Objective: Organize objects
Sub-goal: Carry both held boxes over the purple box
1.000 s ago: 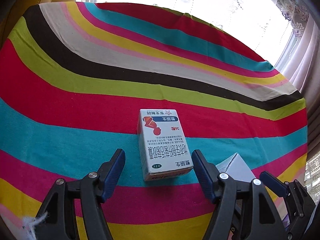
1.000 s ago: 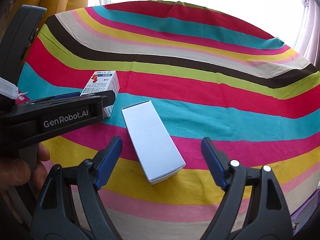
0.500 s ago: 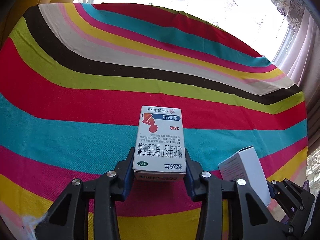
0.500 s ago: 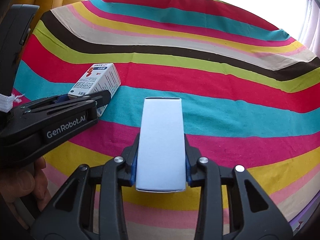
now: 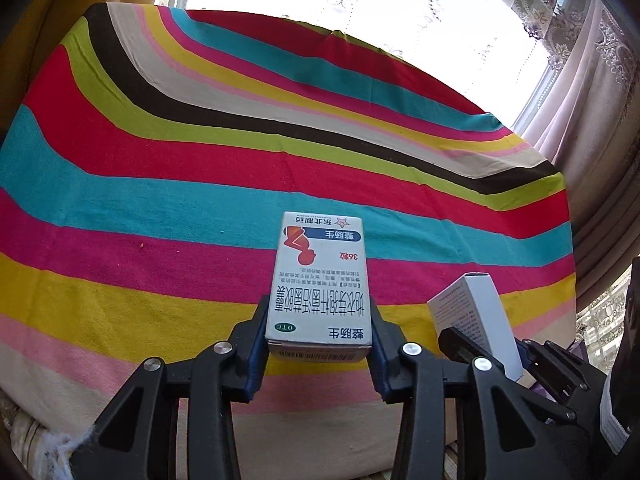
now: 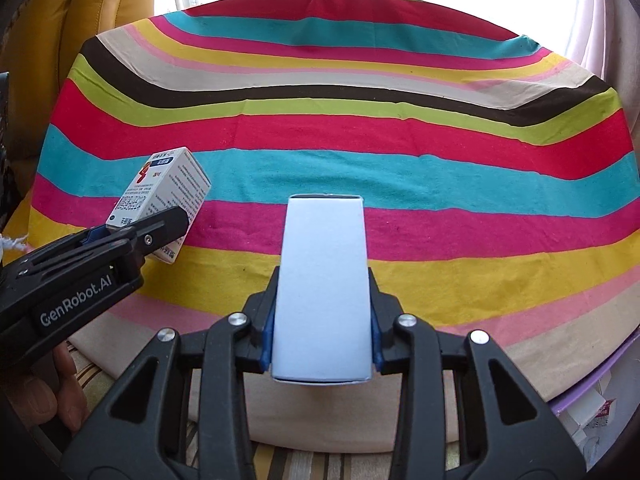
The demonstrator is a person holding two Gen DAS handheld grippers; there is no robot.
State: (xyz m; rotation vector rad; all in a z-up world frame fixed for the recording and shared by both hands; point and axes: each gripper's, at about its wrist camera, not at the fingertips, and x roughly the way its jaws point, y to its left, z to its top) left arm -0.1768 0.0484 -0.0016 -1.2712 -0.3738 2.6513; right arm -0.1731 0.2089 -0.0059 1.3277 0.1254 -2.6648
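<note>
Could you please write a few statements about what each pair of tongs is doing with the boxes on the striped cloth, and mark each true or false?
1. The left tongs grip the printed medicine box. True.
2. The right tongs are empty. False: they are closed on the plain white box.
3. Both boxes lie flat on the striped cloth. False: both are held clear of it.
4. A yellow cushion sits beyond the cloth's far left edge. True.
5. The white box's upper face carries a red logo. False: that face is blank.
</note>
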